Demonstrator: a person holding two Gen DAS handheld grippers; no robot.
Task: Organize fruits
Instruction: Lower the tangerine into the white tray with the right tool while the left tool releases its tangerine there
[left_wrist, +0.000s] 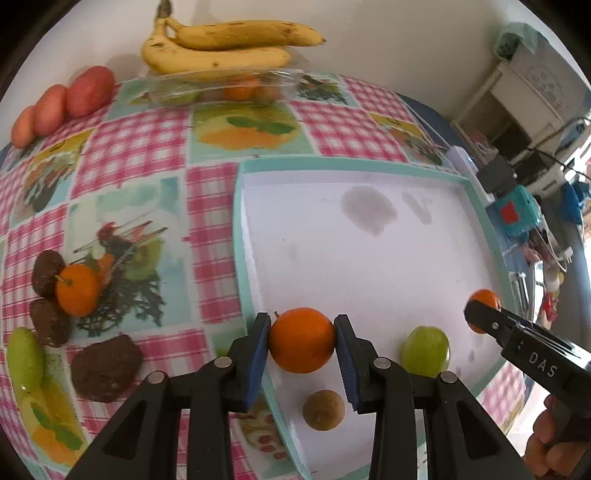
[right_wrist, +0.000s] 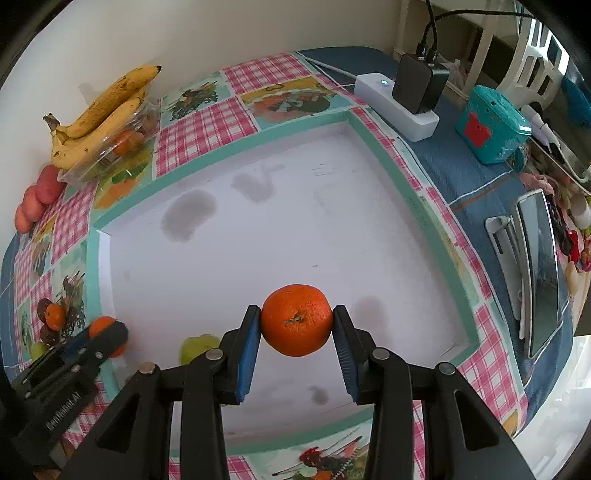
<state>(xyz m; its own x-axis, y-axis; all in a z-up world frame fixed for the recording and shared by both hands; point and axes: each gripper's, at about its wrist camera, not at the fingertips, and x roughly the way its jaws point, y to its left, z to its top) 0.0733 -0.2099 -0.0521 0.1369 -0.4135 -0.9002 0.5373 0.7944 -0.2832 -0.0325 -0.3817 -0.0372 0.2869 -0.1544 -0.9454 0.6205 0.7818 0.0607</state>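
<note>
Holding one orange (left_wrist: 301, 340) in my left gripper (left_wrist: 301, 341) and another orange (right_wrist: 296, 319) in my right gripper (right_wrist: 296, 321), both pinched over the tray (right_wrist: 221, 155), I risk either rolling toward the green fruit (left_wrist: 425, 350) at three o'clock if released high.

The left wrist camera sits just behind the left gripper (left_wrist: 301, 341), close above the near-left edge of the white tray (left_wrist: 369, 258), and looks forward and down across the worktop (left_wrist: 147, 147) toward the wall and the bananas (left_wrist: 221, 48). The right wrist camera rides behind the right gripper (right_wrist: 296, 321), higher over the tray's near side, facing the tray's far corner, the wall and the power strip (right_wrist: 397, 107). Both views share the tray, the bananas, the green fruit (left_wrist: 426, 350) and each other's gripper, the right one entering the left view from the right.
</note>
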